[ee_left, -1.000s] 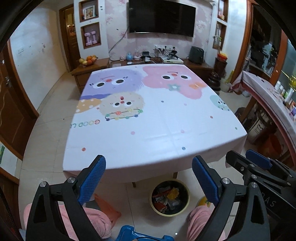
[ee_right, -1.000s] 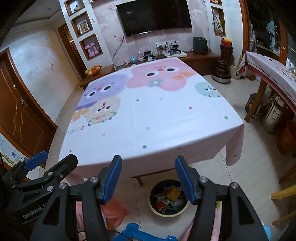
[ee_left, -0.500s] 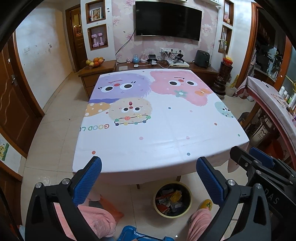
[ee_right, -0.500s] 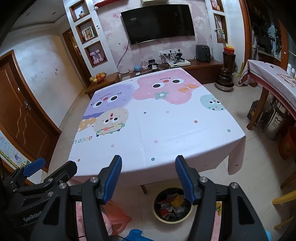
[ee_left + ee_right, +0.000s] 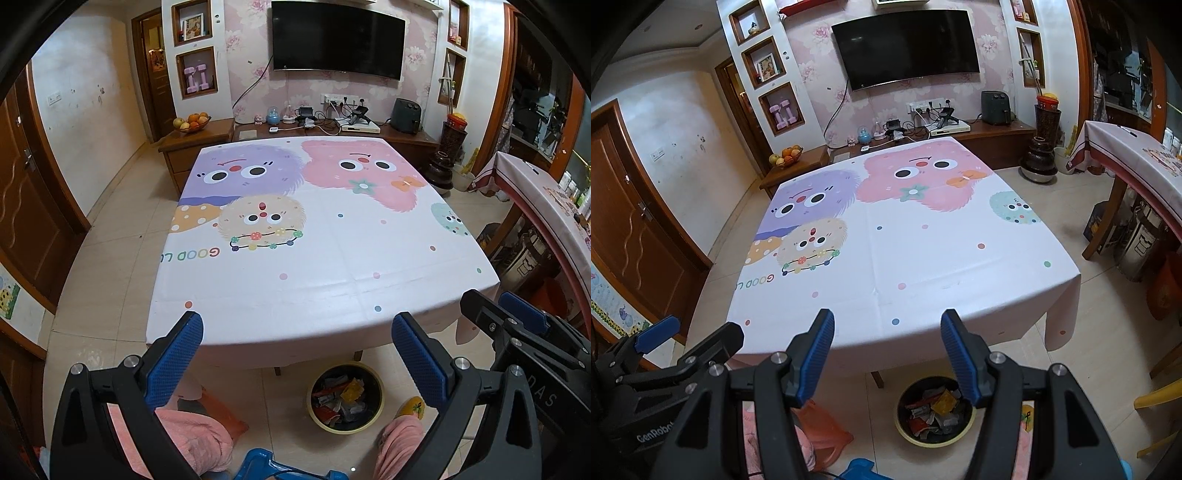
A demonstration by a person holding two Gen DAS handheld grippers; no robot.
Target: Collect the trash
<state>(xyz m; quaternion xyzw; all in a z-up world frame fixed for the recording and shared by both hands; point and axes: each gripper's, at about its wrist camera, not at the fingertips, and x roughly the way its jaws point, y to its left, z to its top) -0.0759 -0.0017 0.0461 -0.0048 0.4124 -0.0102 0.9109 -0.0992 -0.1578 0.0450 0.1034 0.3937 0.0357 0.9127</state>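
A round yellow-rimmed bin (image 5: pixel 346 400) full of crumpled wrappers stands on the floor under the table's near edge; it also shows in the right wrist view (image 5: pixel 935 410). The table (image 5: pixel 321 288) carries a white cartoon-monster cloth, and no loose trash shows on it (image 5: pixel 923 295). My left gripper (image 5: pixel 295 354) is open and empty, held above the near edge. My right gripper (image 5: pixel 886 350) is open and empty, beside the left one. The right gripper's body (image 5: pixel 524 339) shows at the left view's right side.
A TV cabinet (image 5: pixel 325 131) with cables and a fruit bowl (image 5: pixel 191 122) stands behind the table. A second covered table (image 5: pixel 1134 162) and metal pots (image 5: pixel 1141 243) are at the right. An orange bag (image 5: pixel 823 432) lies on the floor by pink-clad knees (image 5: pixel 192 435).
Both grippers have pulled back and risen, so more of the table, the room and the bin under the edge shows. Both jaws stay open.
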